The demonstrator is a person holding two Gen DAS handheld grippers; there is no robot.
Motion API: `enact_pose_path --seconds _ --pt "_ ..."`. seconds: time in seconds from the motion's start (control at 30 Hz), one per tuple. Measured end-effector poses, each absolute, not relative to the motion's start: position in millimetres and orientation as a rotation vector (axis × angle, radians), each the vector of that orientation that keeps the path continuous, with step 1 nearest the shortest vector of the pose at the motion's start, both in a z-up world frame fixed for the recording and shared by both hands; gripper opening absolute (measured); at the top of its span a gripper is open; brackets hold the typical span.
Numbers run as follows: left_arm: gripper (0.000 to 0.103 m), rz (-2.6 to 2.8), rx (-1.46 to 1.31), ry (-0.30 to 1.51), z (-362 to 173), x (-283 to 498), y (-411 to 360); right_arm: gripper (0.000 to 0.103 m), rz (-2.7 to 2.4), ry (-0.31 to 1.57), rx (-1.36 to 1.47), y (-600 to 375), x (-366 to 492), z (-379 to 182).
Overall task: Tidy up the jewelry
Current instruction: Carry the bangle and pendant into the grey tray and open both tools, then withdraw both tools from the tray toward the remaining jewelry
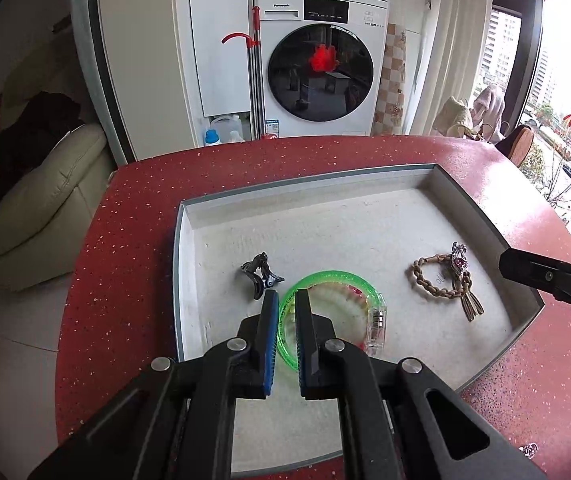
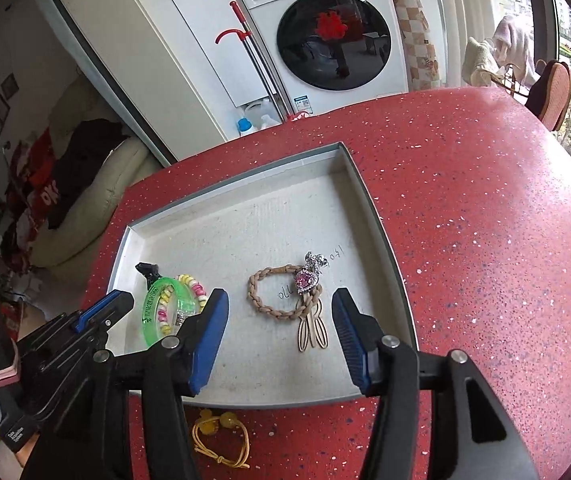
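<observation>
The left fingers [image 1: 287,300] are nearly closed with nothing pinched between them, hanging just above the near edge of the green bangle [image 1: 327,318]. The right fingers [image 2: 279,312] stand apart and empty, straddling the space over the braided bracelet [image 2: 283,296] without touching it.

Both pieces lie inside the tray [image 2: 381,240]: the bangle at its near left, with a beaded bracelet [image 2: 195,292] and a clear clasp piece [image 1: 377,320] tucked within its ring, a dark hair clip [image 1: 259,274] just beyond it, and the braided bracelet with its pink heart charm [image 2: 305,280] toward the tray's right side. So most of the sorting looks done.

Outside the tray, just beside its near rim on the red surface [image 2: 485,220], a yellow hair tie [image 2: 221,440] is not yet in; it seems the obvious next pick. Nothing blocks it, though both grippers sit above it and must back off first.
</observation>
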State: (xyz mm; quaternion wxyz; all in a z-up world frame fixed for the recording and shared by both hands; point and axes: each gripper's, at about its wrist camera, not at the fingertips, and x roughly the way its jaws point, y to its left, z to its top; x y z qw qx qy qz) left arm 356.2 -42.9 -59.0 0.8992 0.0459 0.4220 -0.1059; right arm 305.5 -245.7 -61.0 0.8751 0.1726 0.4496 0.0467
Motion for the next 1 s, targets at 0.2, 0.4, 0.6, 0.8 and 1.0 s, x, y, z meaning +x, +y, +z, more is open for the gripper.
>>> enact_pose_path --seconds 0.2,0.4,0.6,0.8,1.0 --pt "0.026 -0.221 0.095 0.842 -44.6 344.7 -39.5 0.059 0.092 0.924 0.36 -245.5 290.5 -50.8" --pt "0.026 -0.225 0.089 0.825 -36.2 334.8 -35.3 0.062 0.077 0.921 0.321 -241.7 280.1 -46.8" --pt "0.103 -0.198 0.08 0.789 -31.4 324.5 -28.9 0.062 0.082 0.924 0.327 -240.5 268.9 -45.6" --pt "0.103 -0.208 0.074 0.783 -27.2 315.5 -24.5 0.067 0.086 0.925 0.32 -236.7 258.2 -43.0" --pt "0.103 -0.214 0.061 0.792 -24.7 293.4 -14.0 0.091 0.1 0.871 0.307 -231.0 238.9 -33.9"
